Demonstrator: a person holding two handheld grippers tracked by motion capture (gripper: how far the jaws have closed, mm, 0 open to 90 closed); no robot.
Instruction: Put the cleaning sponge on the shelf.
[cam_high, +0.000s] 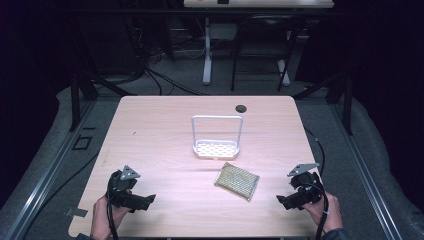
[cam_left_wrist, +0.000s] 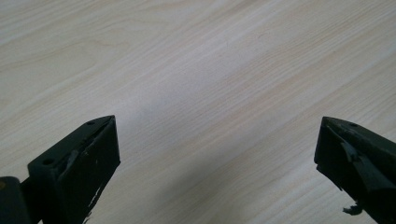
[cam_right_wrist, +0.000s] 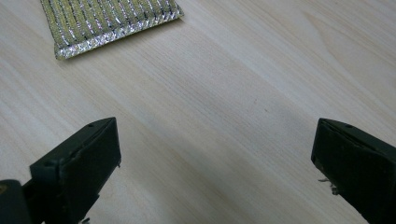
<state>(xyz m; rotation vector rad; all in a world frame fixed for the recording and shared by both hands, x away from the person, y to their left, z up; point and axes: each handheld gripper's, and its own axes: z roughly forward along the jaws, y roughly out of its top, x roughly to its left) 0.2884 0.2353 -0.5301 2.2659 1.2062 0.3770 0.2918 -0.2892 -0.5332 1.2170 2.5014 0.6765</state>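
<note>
The high view showed us that nothing was begun: the flat gold-green woven scouring pad (cam_high: 237, 181) lay on the pale wooden table (cam_high: 165, 125) just beside the white perforated rack (cam_high: 217, 148), and our left gripper (cam_high: 148, 199) and right gripper (cam_high: 281, 200) stood spread, empty.

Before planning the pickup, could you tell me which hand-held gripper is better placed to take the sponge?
Probably the right hand-held gripper: open, and nearer the sponge. The left hand-held gripper is open too, but farther off.
</note>
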